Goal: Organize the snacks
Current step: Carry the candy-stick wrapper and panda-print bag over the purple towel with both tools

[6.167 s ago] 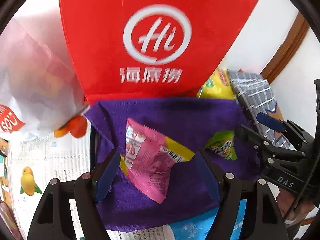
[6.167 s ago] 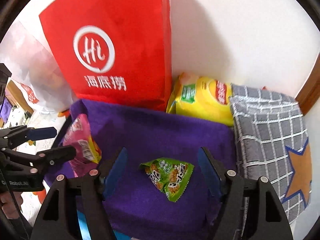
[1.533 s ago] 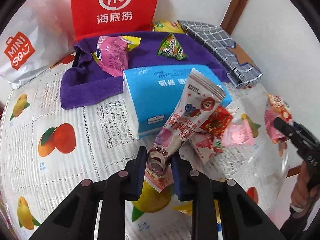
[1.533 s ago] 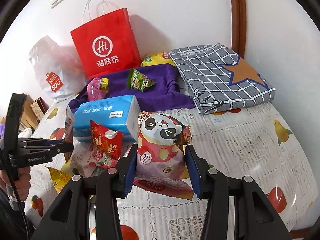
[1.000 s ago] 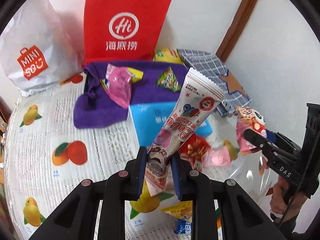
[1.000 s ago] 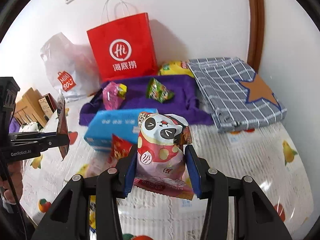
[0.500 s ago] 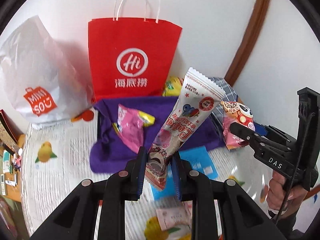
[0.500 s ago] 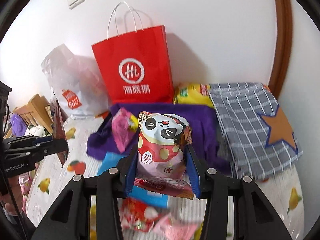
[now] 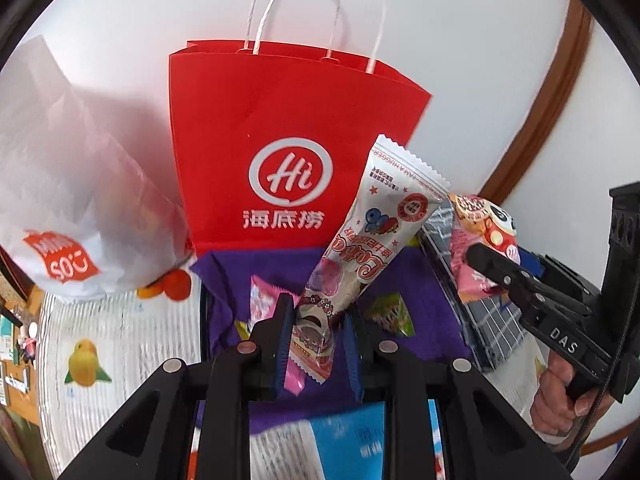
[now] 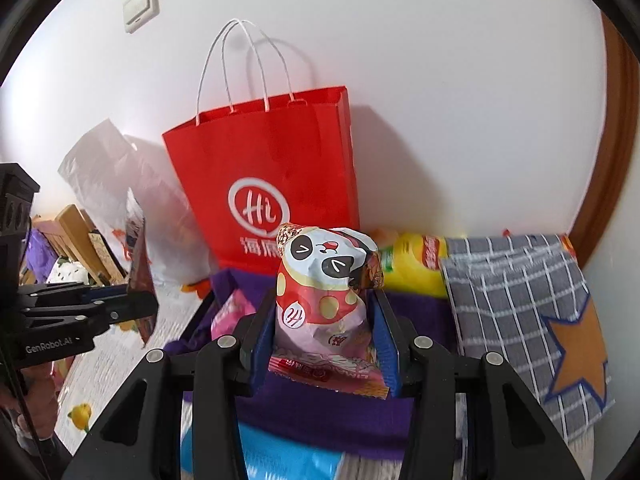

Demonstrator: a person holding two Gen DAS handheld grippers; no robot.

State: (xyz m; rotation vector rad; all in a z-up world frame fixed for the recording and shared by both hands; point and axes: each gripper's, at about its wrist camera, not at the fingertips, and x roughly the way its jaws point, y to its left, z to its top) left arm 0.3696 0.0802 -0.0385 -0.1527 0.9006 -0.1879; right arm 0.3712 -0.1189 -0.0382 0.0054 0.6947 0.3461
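Note:
My left gripper [image 9: 316, 340] is shut on the lower end of a long white snack stick packet [image 9: 372, 236] that leans up to the right, above the purple cloth [image 9: 424, 304]. My right gripper [image 10: 326, 340] is shut on a pink panda snack bag [image 10: 326, 292], held upright over the same purple cloth [image 10: 416, 312]. A pink packet [image 9: 262, 300] and a green triangular packet [image 9: 390, 314] lie on the cloth. In the left wrist view the right gripper [image 9: 486, 262] holds the panda bag [image 9: 484, 240] at the right. In the right wrist view the left gripper [image 10: 132, 306] appears at the left edge.
A red paper bag [image 9: 288, 152] stands against the wall behind the cloth, a white plastic bag [image 9: 76, 208] to its left. A grey checked cloth with an orange star [image 10: 528, 320] and a yellow chip bag [image 10: 416, 264] lie at the right. A blue tissue pack [image 9: 340, 444] lies just below the grippers.
Both grippers have risen and moved toward the red bag with their packets still gripped. The purple cloth and bag now loom larger, and the loose snack pile has dropped out of view.

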